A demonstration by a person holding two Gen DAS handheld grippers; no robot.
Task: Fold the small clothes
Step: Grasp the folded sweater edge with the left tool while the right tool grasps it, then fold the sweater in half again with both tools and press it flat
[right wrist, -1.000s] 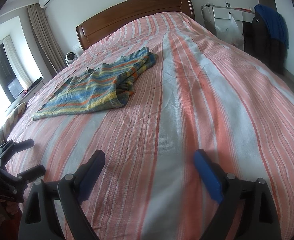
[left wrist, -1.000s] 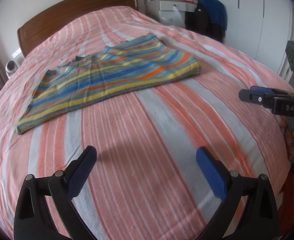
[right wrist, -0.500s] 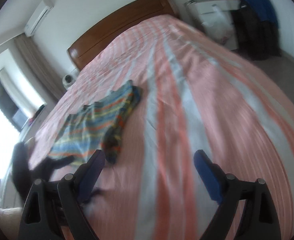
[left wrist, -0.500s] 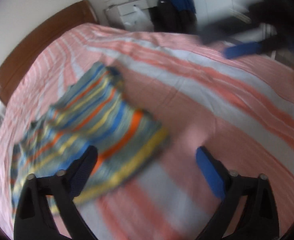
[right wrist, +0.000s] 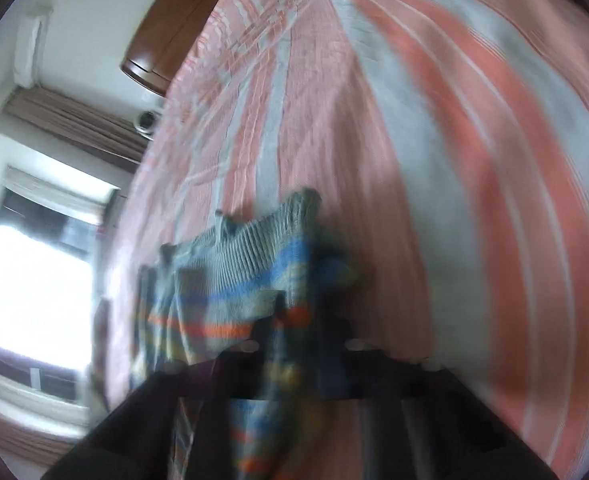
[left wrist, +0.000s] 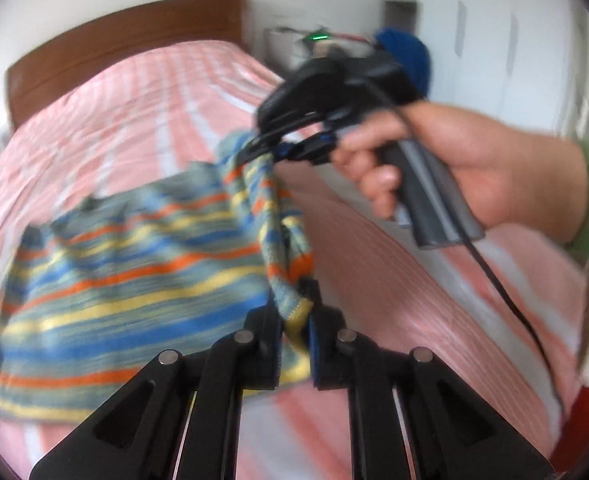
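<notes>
A small knit sweater (left wrist: 126, 264) with blue, yellow, orange and grey stripes lies on the bed. My left gripper (left wrist: 294, 312) is shut on the near right corner of the sweater and lifts it. My right gripper (left wrist: 270, 152) is seen in the left wrist view, held by a hand, shut on the far right corner of the same edge. In the blurred right wrist view the right gripper (right wrist: 300, 328) is shut on the sweater (right wrist: 246, 272), with its ribbed hem bunched above the jaws. The right edge hangs between the two grippers.
The bed cover (left wrist: 414, 264) has pink and white stripes. A brown wooden headboard (left wrist: 114, 48) stands at the far end. White wardrobes (left wrist: 486, 40) and a blue garment (left wrist: 406, 56) stand at the back right. A bright window (right wrist: 30, 280) is at the left.
Both grippers moved from the near bed edge to the sweater's right edge and shut on it. That edge is lifted off the bed. Both views are blurred by motion.
</notes>
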